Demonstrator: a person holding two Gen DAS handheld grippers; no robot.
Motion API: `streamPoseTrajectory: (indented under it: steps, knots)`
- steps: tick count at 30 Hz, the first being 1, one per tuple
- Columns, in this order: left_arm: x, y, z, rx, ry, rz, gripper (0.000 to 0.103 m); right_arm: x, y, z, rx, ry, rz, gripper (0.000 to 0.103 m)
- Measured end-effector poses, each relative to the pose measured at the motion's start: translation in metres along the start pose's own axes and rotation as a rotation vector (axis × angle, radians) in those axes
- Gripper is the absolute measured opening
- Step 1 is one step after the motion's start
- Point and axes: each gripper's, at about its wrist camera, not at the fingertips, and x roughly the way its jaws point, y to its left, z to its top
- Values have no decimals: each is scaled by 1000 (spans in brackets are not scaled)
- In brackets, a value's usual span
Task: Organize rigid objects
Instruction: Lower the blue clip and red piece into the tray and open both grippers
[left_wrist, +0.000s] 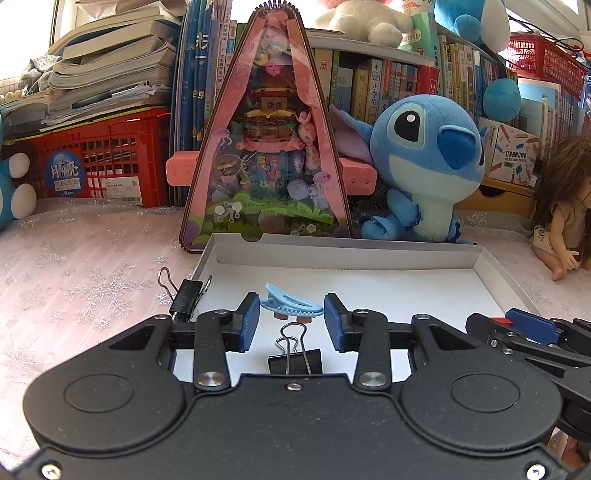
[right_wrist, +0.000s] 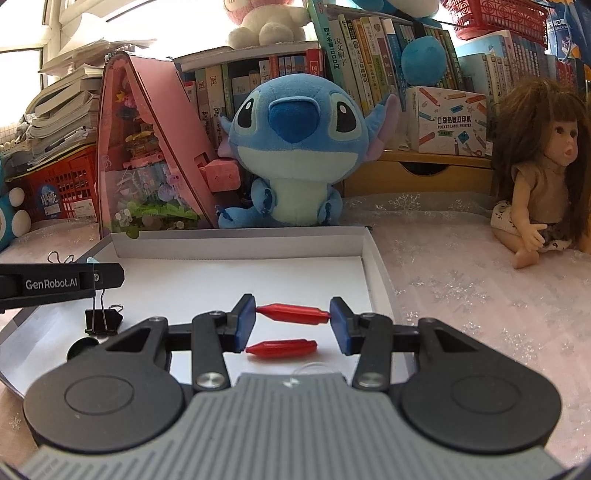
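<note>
Black binder clip (left_wrist: 294, 360) nearest, inside white box lid (left_wrist: 347, 251). Left gripper (left_wrist: 291, 314) clamped on blue hair clip (left_wrist: 291, 304); right gripper (right_wrist: 292, 317) clamped on red peg (right_wrist: 293, 314).

A matt white cardboard tray (left_wrist: 491, 266) sits on a tabletop (left_wrist: 74, 280) draped in sheer, glittery snowflake cloth. Inside lie a smooth light-blue plastic clip (left_wrist: 290, 305), glossy red plastic pegs (right_wrist: 281, 348) and a matt black metal binder clip (left_wrist: 294, 360) with shiny wire handles.

Two low, close wrist views facing the shared white tray (left_wrist: 369, 254).
</note>
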Motion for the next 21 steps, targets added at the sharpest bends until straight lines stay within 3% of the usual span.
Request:
streamPoseTrajectory:
  steps: [21]
  knots:
    - [10,0,-8,-11,32,5,36,9,4,1,-11,47,-25,49]
